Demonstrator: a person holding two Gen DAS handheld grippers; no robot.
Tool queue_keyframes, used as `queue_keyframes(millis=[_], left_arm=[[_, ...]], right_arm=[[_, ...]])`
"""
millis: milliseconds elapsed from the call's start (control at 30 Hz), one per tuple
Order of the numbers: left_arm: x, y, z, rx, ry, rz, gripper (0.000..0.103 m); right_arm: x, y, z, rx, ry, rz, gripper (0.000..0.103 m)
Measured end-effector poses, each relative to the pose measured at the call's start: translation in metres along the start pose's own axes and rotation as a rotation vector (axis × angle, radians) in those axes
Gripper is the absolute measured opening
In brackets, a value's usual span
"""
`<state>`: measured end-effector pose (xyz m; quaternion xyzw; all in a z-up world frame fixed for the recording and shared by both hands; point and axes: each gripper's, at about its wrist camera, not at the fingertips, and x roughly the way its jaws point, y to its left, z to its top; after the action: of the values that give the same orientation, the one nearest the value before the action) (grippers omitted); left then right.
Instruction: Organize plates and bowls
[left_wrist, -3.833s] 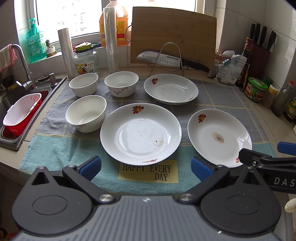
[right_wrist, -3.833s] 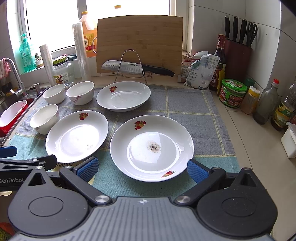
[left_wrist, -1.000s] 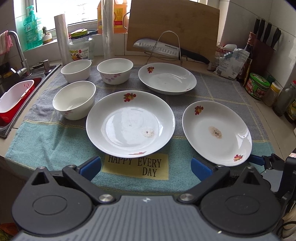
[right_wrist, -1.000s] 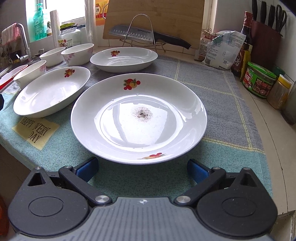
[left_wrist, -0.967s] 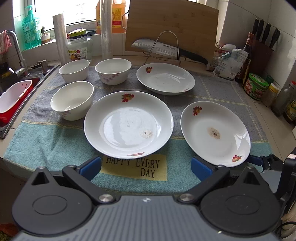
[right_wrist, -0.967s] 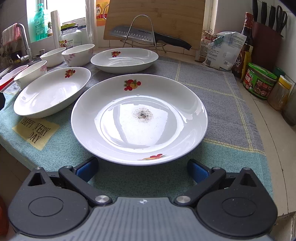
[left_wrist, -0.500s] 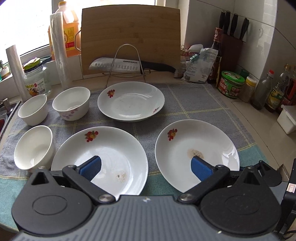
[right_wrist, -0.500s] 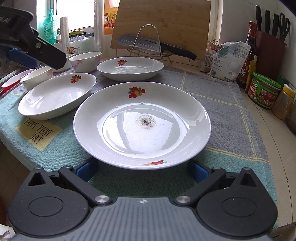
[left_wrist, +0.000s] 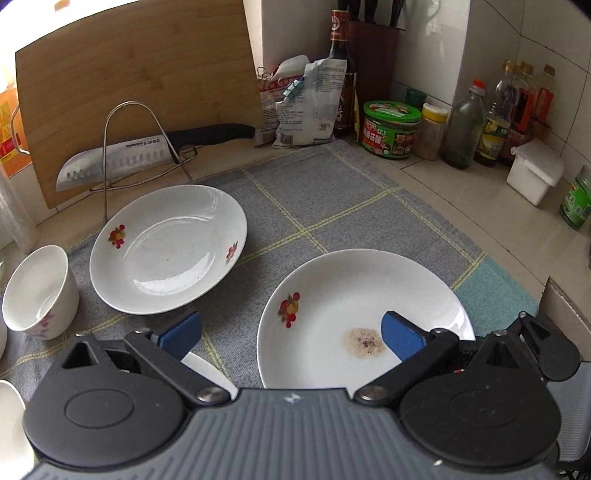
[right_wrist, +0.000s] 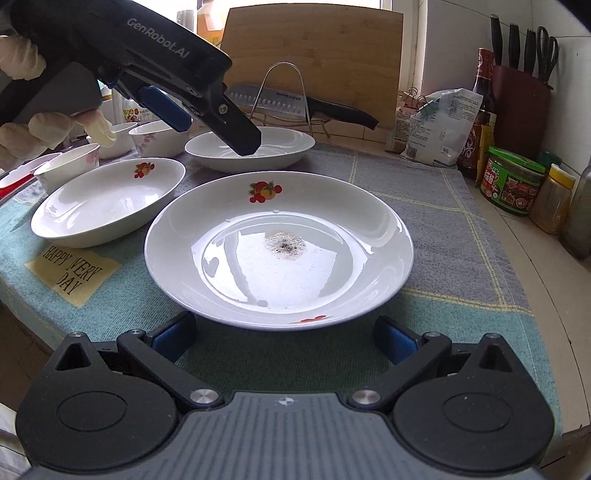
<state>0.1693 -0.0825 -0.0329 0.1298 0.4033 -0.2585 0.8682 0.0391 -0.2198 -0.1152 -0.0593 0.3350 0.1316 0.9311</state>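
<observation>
Across the table (right_wrist: 524, 236) lies a grey and teal checked towel (right_wrist: 436, 206) carrying white plates and bowls. Behind it a wooden cutting board (left_wrist: 140, 85) leans on the wall, with a knife (left_wrist: 147, 151) on a wire rack in front. Nearest the right claw (right_wrist: 284, 339) sits a large plate (right_wrist: 277, 251) with fruit motifs and a dark speckled stain at its centre; this claw is spread wide, empty, low at the plate's near rim. To the left lies a second plate (right_wrist: 107, 203), and a third plate (left_wrist: 166, 247) sits further back by the rack. The left claw (left_wrist: 291, 332) hangs above the towel, also wide and empty, with one blue pad (left_wrist: 399, 334) over the stained plate. Small bowls (left_wrist: 38, 291) stand at the towel's left edge. Jars and sauce bottles (left_wrist: 391, 129) line the right wall
</observation>
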Motion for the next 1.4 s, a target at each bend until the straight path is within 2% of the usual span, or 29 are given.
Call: queue_keyframes(millis=[167,300,833,1067,1133,1400], left_arm=[[0.028,-0.002,0.007,0.071,0.081,-0.055,0.102],[0.046,0.001,0.012,0.088,0.127,-0.106,0.102],[0.076,0.004,0.018,0.190,0.220,-0.282,0.101],[0.082,0.004,0.018,0.212,0.264,-0.325,0.098],[0.084,0.003,0.018,0.217,0.273,-0.324,0.095],[0.091,0.003,0.023,0.214,0.287,-0.326,0.095]], right_arm=[[-0.001,0.002,-0.003,0.011,-0.017,-0.014,0.103],[-0.002,0.003,-0.005,0.017,-0.032,-0.026,0.103],[-0.001,0.011,-0.001,0.079,-0.014,-0.104,0.103],[-0.001,0.011,-0.001,0.075,-0.009,-0.101,0.103],[-0.001,0.010,-0.001,0.069,-0.007,-0.093,0.103],[0.001,0.005,0.003,0.044,0.014,-0.055,0.103]])
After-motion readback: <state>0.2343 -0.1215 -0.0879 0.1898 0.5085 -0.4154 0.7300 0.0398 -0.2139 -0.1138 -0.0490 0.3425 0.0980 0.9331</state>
